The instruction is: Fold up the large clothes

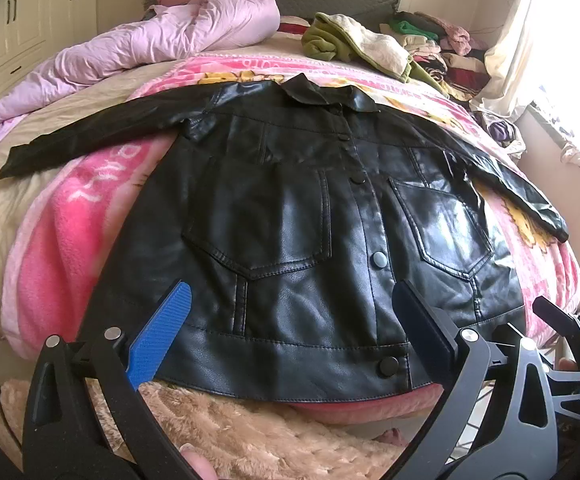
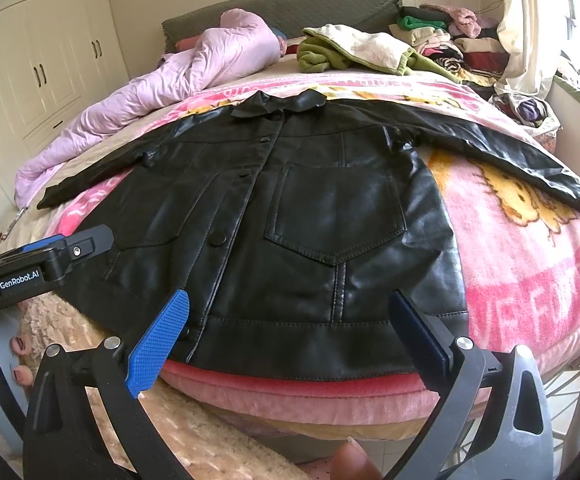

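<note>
The black leather jacket (image 1: pixel 298 216) lay spread front-up on the pink blanket (image 2: pixel 530 264) on the bed, buttoned, both sleeves stretched outward; folding looked not yet begun. The left gripper (image 1: pixel 290 328) and right gripper (image 2: pixel 288 330) hovered over its hem, jaws wide apart, holding nothing. The next move likely called for gripping a sleeve (image 1: pixel 90 132) and bringing it across the body. The lilac duvet (image 1: pixel 142 44) and piled clothes (image 2: pixel 442 44) lay beyond the collar, well apart.
</note>
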A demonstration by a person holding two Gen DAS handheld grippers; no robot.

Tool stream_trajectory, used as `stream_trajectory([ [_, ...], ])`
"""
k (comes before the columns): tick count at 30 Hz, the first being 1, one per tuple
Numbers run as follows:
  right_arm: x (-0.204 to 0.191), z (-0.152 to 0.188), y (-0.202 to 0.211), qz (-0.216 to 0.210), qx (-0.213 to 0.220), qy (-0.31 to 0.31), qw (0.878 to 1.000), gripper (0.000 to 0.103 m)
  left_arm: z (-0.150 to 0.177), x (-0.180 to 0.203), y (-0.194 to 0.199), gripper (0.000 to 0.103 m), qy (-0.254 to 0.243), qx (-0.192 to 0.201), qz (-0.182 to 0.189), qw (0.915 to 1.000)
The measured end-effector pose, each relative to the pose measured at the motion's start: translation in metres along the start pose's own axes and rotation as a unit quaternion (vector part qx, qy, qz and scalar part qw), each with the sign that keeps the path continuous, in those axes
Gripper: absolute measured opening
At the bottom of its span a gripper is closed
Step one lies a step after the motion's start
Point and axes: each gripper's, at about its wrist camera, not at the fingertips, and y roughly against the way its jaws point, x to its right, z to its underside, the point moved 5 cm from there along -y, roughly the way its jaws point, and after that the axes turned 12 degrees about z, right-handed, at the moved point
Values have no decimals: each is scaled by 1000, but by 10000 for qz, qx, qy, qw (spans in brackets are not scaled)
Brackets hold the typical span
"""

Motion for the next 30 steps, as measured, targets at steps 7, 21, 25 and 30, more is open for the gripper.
stream_trajectory([
  [7,-3,-2,0,-9,4,27,10000,99,0,1,1,94,-4,1,9,10000],
  [21,-5,-4,-1,-17,6,45,10000,99,0,1,0,94,-3,8,0,10000],
  [25,-6,-4,-1,-27,2,26,10000,99,0,1,0,94,10,-3,-12,10000],
  [30,-7,-11,-4,-62,17,3,10000,99,-6,0,-4,94,44,-30,-35,10000],
])
